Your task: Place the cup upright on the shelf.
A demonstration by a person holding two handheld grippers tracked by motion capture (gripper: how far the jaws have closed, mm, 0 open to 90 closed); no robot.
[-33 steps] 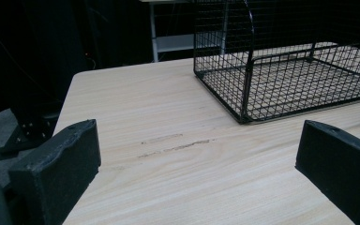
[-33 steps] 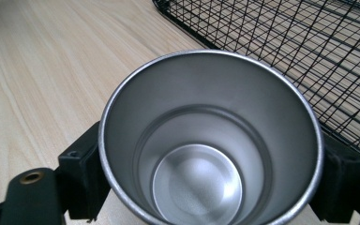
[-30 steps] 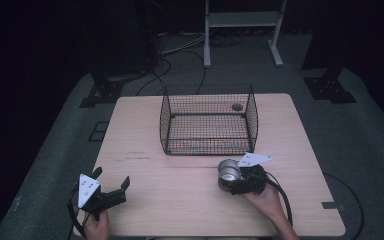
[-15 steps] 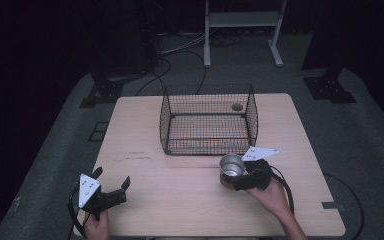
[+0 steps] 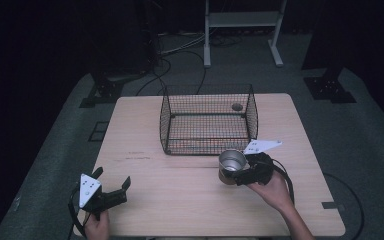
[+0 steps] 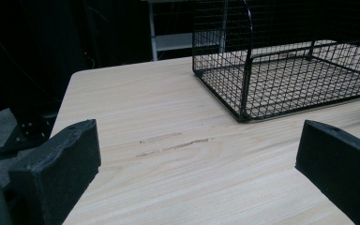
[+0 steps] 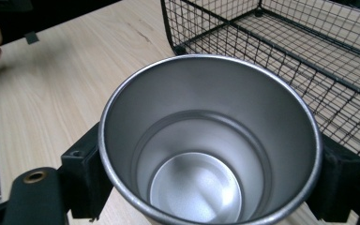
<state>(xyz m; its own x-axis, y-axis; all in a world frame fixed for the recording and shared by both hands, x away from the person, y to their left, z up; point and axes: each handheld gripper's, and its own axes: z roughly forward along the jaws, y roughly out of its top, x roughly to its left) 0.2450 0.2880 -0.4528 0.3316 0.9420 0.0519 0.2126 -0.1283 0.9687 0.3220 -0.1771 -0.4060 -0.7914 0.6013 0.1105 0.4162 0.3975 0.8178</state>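
A steel cup (image 5: 231,161) hangs upright just above the table, near the front right corner of the wire basket (image 5: 165,120). My right gripper (image 5: 231,173) is shut on it, one black jaw on each side of its wall, and the jaws have just closed a little tighter. In the right gripper view the cup (image 7: 211,150) is empty and shiny inside, with the basket (image 7: 309,51) right behind it. My left gripper (image 5: 112,178) rests at the table's front left, open with nothing between its jaws; my left gripper (image 6: 199,168) looks toward the basket (image 6: 243,70).
The wooden table (image 5: 180,205) holds the empty black wire basket at its middle back. A small round mark (image 5: 237,106) shows through the mesh at the basket's far right. Faint scuffs (image 6: 173,143) mark the wood. Cables and a white stand (image 5: 240,20) lie on the floor beyond.
My right gripper has lifted the cup off the table and carried it slightly toward the basket. The left gripper has stayed put.
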